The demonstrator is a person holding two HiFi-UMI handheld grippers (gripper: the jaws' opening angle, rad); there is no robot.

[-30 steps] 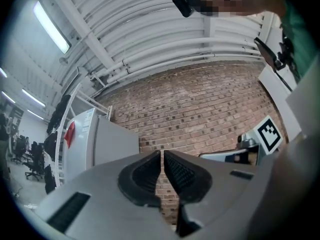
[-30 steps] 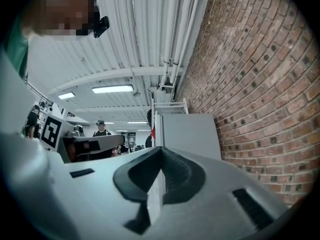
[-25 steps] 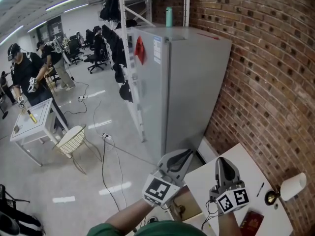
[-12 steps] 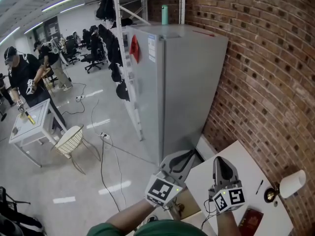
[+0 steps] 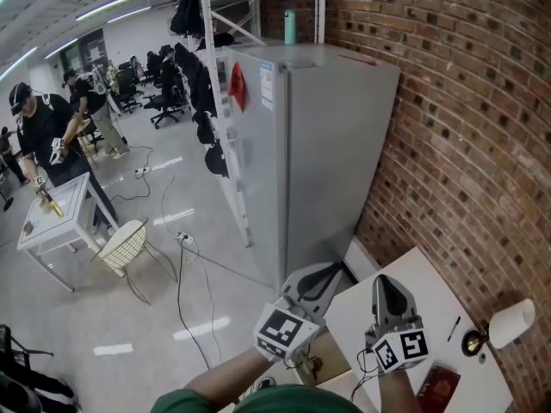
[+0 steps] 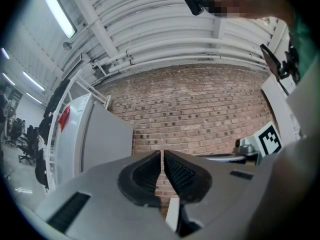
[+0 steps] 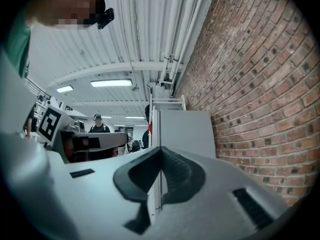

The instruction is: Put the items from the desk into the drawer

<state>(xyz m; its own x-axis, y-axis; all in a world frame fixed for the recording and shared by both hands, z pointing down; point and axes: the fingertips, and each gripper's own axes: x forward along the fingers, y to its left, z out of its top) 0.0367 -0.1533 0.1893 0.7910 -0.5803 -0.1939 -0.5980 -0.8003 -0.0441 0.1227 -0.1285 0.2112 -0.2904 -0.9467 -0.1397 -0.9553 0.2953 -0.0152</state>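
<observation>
Both of your grippers are raised in front of you, side by side over the near edge of the white desk [image 5: 417, 292], well above the things lying on it. Your left gripper [image 5: 324, 274] has its jaws pressed together with nothing between them; in the left gripper view the ribbed pads meet in front of the brick wall [image 5: 465, 101]. Your right gripper [image 5: 384, 282] is the same: jaws together, empty, aimed past the tall grey cabinet [image 5: 331, 144].

The items are all on the desk, at the lower right of the head view. There are 4 things you can make out:
- a dark red booklet [image 5: 440, 387] at the bottom edge, just right of your right gripper's marker cube
- a thin dark pen [image 5: 454, 328] lying further out, apart from the booklet
- a small round brass-coloured object [image 5: 471, 344] near the wall – too small to identify
- a white cylinder [image 5: 513, 323] just beside that object

The desk stands against the brick wall, with the cabinet at its far end. A teal bottle [image 5: 291, 26] stands upright on top of the cabinet. Far off at the left a person [image 5: 43, 132] works at another white table [image 5: 56, 218], with a wire chair [image 5: 122, 243] near it
</observation>
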